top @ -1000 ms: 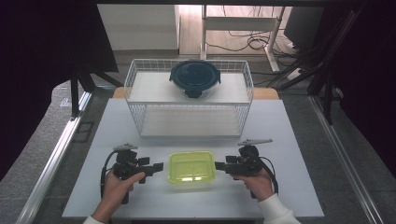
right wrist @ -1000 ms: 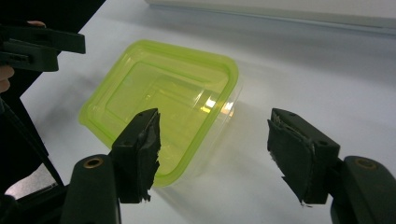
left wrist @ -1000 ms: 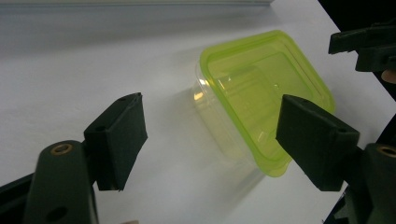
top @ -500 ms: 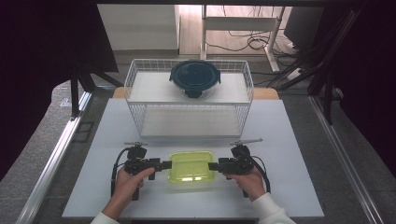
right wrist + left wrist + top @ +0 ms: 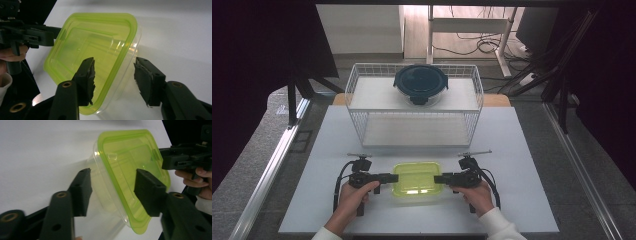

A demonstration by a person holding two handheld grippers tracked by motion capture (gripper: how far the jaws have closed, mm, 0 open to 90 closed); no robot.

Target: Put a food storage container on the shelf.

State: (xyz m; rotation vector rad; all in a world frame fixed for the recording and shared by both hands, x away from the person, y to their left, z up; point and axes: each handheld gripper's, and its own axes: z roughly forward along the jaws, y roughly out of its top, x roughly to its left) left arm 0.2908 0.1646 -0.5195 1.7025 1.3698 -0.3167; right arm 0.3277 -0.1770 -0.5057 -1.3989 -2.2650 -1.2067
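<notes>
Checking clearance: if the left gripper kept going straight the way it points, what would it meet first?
Probably the green-lidded container, whose near end already sits between the left gripper jaws, which have just been closing.

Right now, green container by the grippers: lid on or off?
On. The green lid sits flush on the clear container, rim seated all round where visible. Container upright on the table.

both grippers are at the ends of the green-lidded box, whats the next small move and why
Probably close both sets of jaws the rest of the way onto the box. The left gripper and right gripper each straddle an end of it, lid rim between the pads, and have just been closing, but gaps remain. A firm hold at both ends should come before lifting.
</notes>
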